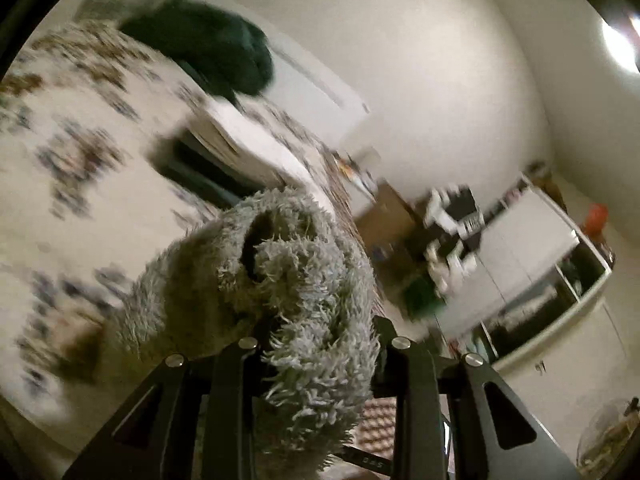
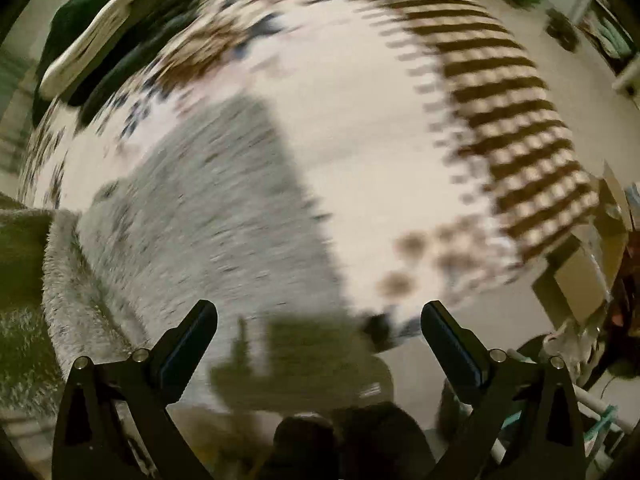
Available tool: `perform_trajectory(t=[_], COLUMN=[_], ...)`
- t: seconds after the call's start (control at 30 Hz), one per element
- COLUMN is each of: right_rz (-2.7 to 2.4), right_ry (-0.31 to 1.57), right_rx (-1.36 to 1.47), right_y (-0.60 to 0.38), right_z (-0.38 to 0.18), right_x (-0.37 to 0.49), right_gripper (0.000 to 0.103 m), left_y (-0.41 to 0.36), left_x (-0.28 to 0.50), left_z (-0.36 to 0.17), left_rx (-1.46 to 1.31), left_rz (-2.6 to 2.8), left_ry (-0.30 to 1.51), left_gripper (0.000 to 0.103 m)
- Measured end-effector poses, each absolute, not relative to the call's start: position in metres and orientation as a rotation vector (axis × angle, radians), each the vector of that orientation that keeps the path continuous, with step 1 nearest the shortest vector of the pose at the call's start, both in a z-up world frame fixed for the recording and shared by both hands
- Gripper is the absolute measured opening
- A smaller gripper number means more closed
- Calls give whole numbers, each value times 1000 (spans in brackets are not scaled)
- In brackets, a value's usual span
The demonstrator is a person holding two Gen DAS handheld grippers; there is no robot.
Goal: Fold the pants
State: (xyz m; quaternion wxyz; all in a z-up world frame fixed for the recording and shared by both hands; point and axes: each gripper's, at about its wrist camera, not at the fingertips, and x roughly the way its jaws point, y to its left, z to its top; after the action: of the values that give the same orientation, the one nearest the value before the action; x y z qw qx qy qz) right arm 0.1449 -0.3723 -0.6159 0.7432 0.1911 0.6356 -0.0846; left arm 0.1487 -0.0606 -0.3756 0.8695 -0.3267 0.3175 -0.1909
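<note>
The pants are grey and fluffy. In the left wrist view a bunched end of the pants (image 1: 288, 280) rises between the fingers of my left gripper (image 1: 320, 356), which is shut on it and holds it up above the bed. In the right wrist view the rest of the pants (image 2: 208, 216) lies flat on the bedspread, blurred by motion, with a raised fold at the left edge (image 2: 68, 280). My right gripper (image 2: 318, 316) is open and empty, just above the near end of the pants.
The bed has a white bedspread with brown and blue flowers (image 1: 72, 128) and a brown checked border (image 2: 520, 152). A dark green garment (image 1: 208, 44) and a white pillow (image 2: 92, 40) lie at its far end. Shelves and clutter (image 1: 520, 264) stand beyond the bed.
</note>
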Motion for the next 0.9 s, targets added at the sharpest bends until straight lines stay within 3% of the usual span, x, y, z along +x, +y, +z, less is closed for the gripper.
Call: perform_trajectory(t=[0.3, 0.37, 0.43, 0.5, 0.53, 0.57, 0.77, 0.9], right_rz=[-370, -402, -424, -435, -430, -426, -221, -14], right_ry=[1360, 1361, 1360, 1355, 1347, 1342, 1245, 1245], right_rx=[502, 522, 538, 556, 571, 576, 715, 801], right_y=[-498, -512, -524, -534, -539, -541, -529, -496], right_z=[-615, -618, -620, -621, -621, -620, -612, -622], right_x=[105, 97, 89, 84, 82, 82, 105, 144], right_gripper=[103, 103, 103, 103, 103, 103, 103, 103], left_y=[-229, -255, -276, -284, -285, -283, -199, -132], left_x=[179, 181, 179, 173, 171, 168, 177, 205], left_z=[-463, -477, -482, -477, -473, -464, -409, -429], left_rx=[-508, -408, -347, -347, -329, -322, -344, -304], left_rz=[-532, -521, -586, -646, -650, -652, -524, -317], left_ry=[1001, 1091, 1154, 1171, 1176, 1176, 1090, 1116], left_gripper=[26, 38, 38, 52, 82, 96, 96, 96])
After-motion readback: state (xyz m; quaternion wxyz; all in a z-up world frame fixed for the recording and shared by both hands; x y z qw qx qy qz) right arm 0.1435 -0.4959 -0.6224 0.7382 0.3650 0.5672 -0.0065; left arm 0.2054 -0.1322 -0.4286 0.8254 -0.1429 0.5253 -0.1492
